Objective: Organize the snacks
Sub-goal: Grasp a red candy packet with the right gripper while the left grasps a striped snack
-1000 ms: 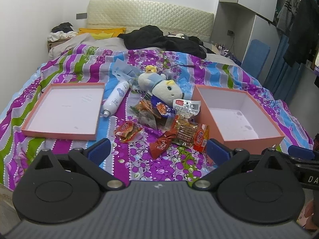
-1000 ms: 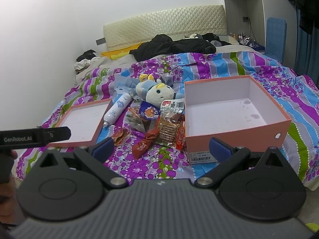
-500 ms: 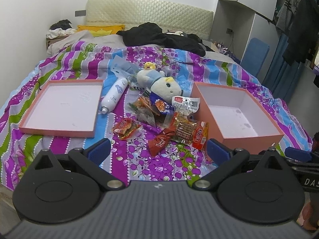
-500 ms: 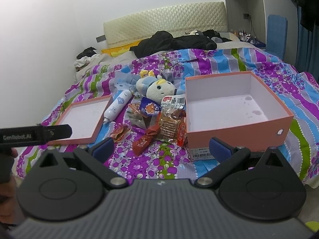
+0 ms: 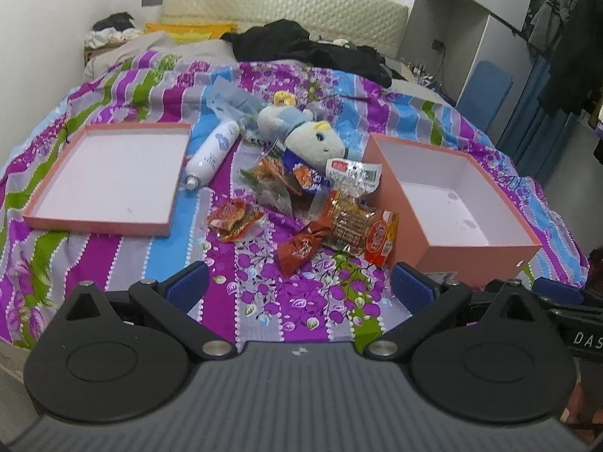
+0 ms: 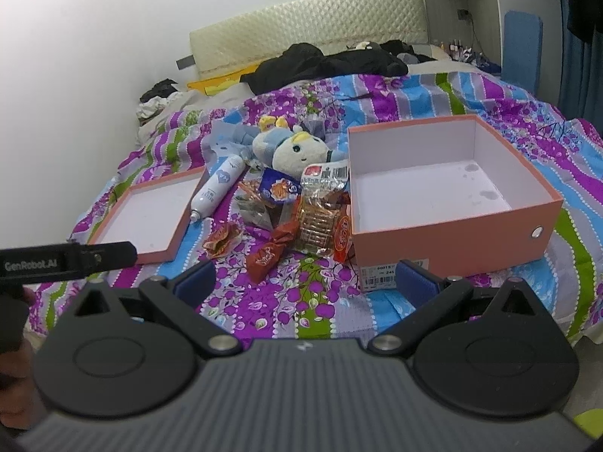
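Both grippers hovered low over the near edge of the bed, jaws spread wide and gripping nothing.

The left gripper [image 5: 299,286] and right gripper [image 6: 305,282] pointed toward 12 o'clock at the snack pile [image 5: 331,207]; the deep pink box [image 5: 452,203] sat at 2 o'clock of the pile, the shallow lid [image 5: 105,177] at 10 o'clock. "GenRobot.AI" read on the left gripper's side in the right view; the box's barcode label showed "245".
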A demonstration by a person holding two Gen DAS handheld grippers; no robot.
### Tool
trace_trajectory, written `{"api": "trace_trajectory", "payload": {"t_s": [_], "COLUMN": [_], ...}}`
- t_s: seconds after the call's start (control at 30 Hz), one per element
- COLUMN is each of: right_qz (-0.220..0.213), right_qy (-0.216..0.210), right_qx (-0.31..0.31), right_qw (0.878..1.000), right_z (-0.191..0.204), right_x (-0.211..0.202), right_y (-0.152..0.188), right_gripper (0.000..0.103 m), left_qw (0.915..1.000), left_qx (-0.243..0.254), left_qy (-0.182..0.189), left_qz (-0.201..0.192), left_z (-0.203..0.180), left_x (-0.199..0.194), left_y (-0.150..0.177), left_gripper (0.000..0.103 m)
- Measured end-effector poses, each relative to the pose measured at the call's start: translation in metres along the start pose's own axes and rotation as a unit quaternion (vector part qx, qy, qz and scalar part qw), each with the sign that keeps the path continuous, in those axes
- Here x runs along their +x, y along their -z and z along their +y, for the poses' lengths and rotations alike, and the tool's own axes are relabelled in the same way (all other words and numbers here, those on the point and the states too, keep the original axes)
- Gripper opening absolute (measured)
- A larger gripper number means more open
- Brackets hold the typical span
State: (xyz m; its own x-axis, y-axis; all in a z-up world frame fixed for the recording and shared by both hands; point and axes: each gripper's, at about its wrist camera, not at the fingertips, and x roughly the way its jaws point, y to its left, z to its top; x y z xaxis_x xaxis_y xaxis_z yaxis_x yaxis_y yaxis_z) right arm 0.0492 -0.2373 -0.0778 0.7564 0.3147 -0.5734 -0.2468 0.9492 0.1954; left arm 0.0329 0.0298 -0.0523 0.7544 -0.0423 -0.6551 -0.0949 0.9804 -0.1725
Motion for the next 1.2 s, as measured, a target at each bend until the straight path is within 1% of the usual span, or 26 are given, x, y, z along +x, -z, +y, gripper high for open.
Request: {"api": "trace_trajectory", "payload": {"t_s": [0.17,0.3,0.43,0.57,0.7,0.77,0.83,0.87,0.9,0.97,1.0,1.1,1.17,1.2], "right_qz": [0.012,0.026,0.049,0.061,0.074,0.079,0.071,0.067,0.066,0.070,0.074,0.075,0.076,0.075], "right_qy": [-0.004,-0.008,-0.023,-0.037,-0.055,-0.059,-0.066,-0.067,-0.071,-0.086,-0.093,-0.087,-0.090,-0.093], "right_qx": [0.001,0.007,0.010,-0.017,-0.024,-0.038,-0.048,-0.052,-0.055,-0.050,-0.046,-0.044,-0.039,-0.036], "right_qw": [1.000,1.000,0.998,0.997,0.995,0.994,0.994,0.994,0.994,0.993,0.992,0.992,0.992,0.992], "right_z": [0.001,0.001,0.004,0.015,0.022,0.027,0.032,0.034,0.036,0.034,0.034,0.036,0.037,0.037], "right_x": [0.018,0.036,0.061,0.084,0.110,0.125,0.139,0.147,0.155,0.172,0.182,0.207,0.219,0.226], "right_y": [0.000,0.002,0.003,0.003,0.003,0.004,0.006,0.006,0.007,0.008,0.009,0.014,0.017,0.019], "right_gripper": [0.103,0.103,0.103,0.103,0.103,0.103,0.103,0.103,0.099,0.098,0.095,0.093,0.093,0.091], "left_qw": [0.9999,0.9995,0.9989,0.9978,0.9966,0.9963,0.9962,0.9962,0.9961,0.9958,0.9952,0.9920,0.9888,0.9869], "left_qx": [-0.004,-0.015,-0.013,-0.025,-0.022,-0.013,0.001,0.007,0.013,0.024,0.034,0.074,0.102,0.116], "left_qy": [-0.009,-0.006,-0.022,-0.025,-0.028,-0.032,-0.036,-0.031,-0.026,-0.020,-0.015,-0.011,-0.016,-0.016], "left_qz": [0.014,0.028,0.038,0.056,0.075,0.078,0.079,0.081,0.084,0.086,0.090,0.101,0.108,0.111], "left_z": [0.010,0.022,0.032,0.045,0.060,0.068,0.075,0.079,0.083,0.088,0.090,0.090,0.089,0.088], "left_x": [0.021,0.040,0.063,0.089,0.122,0.141,0.162,0.173,0.185,0.207,0.218,0.250,0.270,0.280], "left_y": [-0.001,-0.004,-0.008,-0.012,-0.013,-0.014,-0.018,-0.021,-0.023,-0.029,-0.031,-0.034,-0.036,-0.037], "left_gripper": [0.103,0.103,0.103,0.103,0.103,0.103,0.103,0.103,0.103,0.103,0.103,0.103,0.103,0.103]}}
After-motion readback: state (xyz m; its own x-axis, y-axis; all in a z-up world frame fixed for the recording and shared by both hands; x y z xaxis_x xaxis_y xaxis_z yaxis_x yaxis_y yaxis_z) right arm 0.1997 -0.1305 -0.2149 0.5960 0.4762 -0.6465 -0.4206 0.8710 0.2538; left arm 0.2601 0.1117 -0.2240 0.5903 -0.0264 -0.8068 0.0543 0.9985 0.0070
